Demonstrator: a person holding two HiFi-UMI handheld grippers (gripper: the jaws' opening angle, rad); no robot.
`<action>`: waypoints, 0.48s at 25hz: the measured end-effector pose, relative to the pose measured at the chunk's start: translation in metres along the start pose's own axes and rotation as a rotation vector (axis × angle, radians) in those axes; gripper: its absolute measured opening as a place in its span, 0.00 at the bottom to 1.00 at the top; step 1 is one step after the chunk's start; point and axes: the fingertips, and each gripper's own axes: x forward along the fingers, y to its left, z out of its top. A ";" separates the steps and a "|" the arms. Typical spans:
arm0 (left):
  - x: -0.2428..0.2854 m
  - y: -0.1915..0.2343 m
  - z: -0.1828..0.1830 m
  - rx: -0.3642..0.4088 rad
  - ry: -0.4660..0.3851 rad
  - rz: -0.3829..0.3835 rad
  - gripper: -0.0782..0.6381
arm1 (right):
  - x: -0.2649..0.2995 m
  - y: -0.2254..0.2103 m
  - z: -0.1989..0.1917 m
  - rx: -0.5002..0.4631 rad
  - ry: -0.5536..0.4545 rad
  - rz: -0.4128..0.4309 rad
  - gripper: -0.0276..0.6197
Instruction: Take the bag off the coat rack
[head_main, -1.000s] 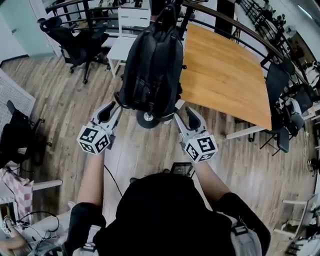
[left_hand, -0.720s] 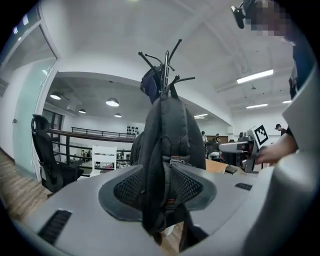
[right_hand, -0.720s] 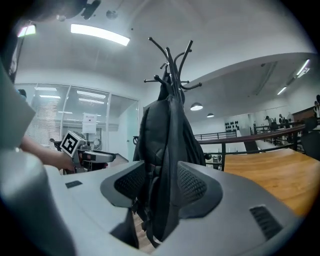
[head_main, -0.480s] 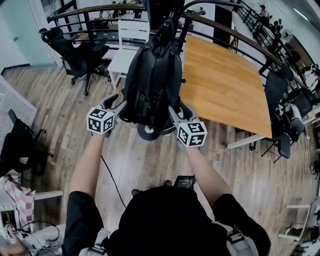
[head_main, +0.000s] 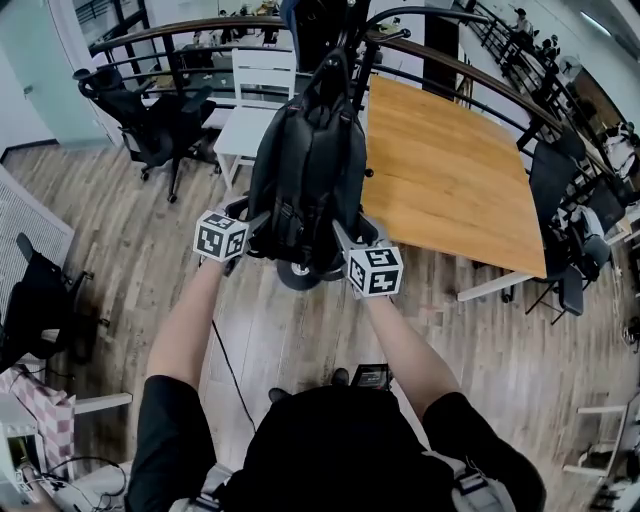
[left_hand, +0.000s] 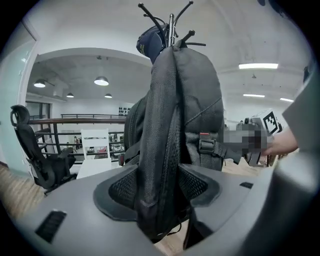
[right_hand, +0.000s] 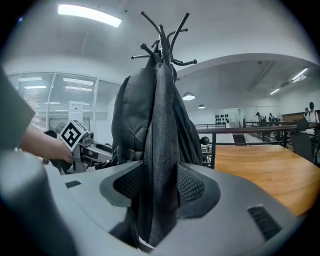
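A black backpack (head_main: 305, 170) hangs from the top of a black coat rack (left_hand: 171, 25), whose round base (head_main: 298, 272) shows under it. My left gripper (head_main: 250, 215) is at the bag's lower left side and my right gripper (head_main: 345, 237) at its lower right. In the left gripper view a mesh shoulder strap (left_hand: 160, 150) runs between the pads of the left gripper (left_hand: 160, 186), whose jaws have just been opening. The right gripper (right_hand: 157, 189) likewise has a strap edge (right_hand: 159, 140) between its pads, its jaws also just opening. Both stand open around the straps.
A dark cap (left_hand: 150, 42) hangs on the rack behind the bag. A wooden table (head_main: 445, 150) stands right of the rack, a white chair (head_main: 258, 70) and a black office chair (head_main: 150, 100) to its left. A railing (head_main: 200, 30) runs behind.
Both grippers have moved forward from below the bag up to its lower sides. Their jaws have spread and now flank the bag's straps.
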 end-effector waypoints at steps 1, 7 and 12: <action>0.002 -0.002 0.000 -0.011 -0.001 -0.003 0.48 | 0.000 0.000 0.000 -0.001 0.000 -0.001 0.38; 0.003 -0.009 0.000 -0.028 -0.037 0.002 0.39 | -0.002 0.000 0.000 -0.013 -0.013 0.006 0.32; 0.000 -0.013 -0.002 -0.079 -0.075 -0.016 0.39 | -0.005 0.000 -0.001 0.034 -0.031 0.018 0.27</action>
